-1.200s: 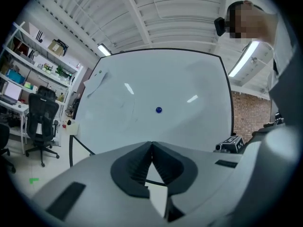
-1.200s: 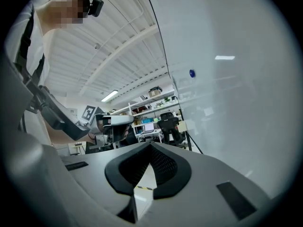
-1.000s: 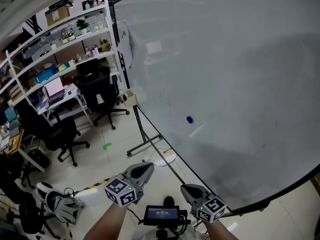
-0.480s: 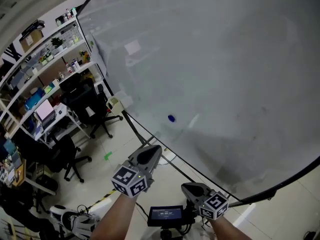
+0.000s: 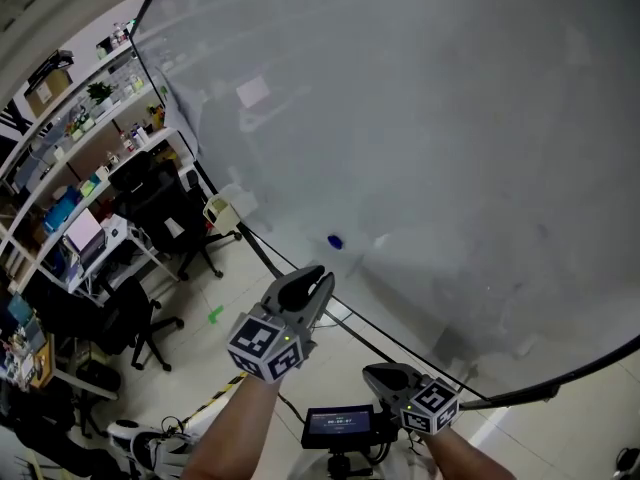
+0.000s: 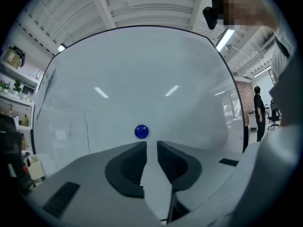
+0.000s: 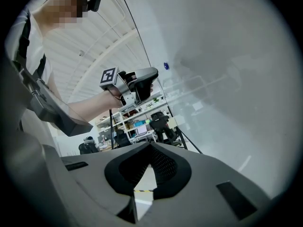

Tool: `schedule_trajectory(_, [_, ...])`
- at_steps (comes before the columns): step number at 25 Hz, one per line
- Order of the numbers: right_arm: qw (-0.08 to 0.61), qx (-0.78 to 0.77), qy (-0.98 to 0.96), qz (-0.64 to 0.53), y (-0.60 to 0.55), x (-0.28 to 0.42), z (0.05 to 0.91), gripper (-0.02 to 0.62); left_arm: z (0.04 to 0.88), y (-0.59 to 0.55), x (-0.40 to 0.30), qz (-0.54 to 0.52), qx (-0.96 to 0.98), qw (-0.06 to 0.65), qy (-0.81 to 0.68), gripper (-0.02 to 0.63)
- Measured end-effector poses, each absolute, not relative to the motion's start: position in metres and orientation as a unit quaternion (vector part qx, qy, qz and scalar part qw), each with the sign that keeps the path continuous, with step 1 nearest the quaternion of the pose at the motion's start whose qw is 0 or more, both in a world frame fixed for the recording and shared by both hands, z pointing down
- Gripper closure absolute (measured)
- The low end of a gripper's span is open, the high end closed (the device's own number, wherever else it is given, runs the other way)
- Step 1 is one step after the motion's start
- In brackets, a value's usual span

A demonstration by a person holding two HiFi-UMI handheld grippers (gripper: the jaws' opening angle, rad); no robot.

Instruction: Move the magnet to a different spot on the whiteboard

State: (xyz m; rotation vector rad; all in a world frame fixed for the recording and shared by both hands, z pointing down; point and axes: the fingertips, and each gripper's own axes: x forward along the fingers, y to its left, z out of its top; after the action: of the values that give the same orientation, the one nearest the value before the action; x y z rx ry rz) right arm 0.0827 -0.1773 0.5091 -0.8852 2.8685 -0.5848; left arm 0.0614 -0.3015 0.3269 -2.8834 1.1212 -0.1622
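A small round blue magnet sticks to the large whiteboard, low on its left part. My left gripper is raised just below and short of it. In the left gripper view the magnet sits just above the tips of the left gripper; the jaws are opening, with a narrow gap and nothing between them. My right gripper hangs low near my body, shut and empty. Its own view shows the left gripper and the magnet.
A pale paper note sticks to the board's upper left. The board's black stand runs along the floor. Shelves and office chairs stand at the left. A small screen device is at my waist. A person stands far off.
My left gripper has risen toward the magnet and its jaws have parted. The head view has swung so that the board fills more of it. The right gripper has hardly moved.
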Motion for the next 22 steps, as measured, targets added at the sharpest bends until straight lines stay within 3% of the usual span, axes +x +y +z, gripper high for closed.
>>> schedule_trajectory(9, [0.04,-0.265,0.942,-0.202,-0.204,0.078,0.515,0.565,0.311,-0.332,0.079,-0.058,-0.931,0.049,0.358,0.445])
schedule_trajectory(22, [0.037,-0.221,0.95,-0.219,-0.241,0.054,0.524,0.565,0.3,-0.357,0.091,-0.06,-0.942,0.062,0.323,0.431])
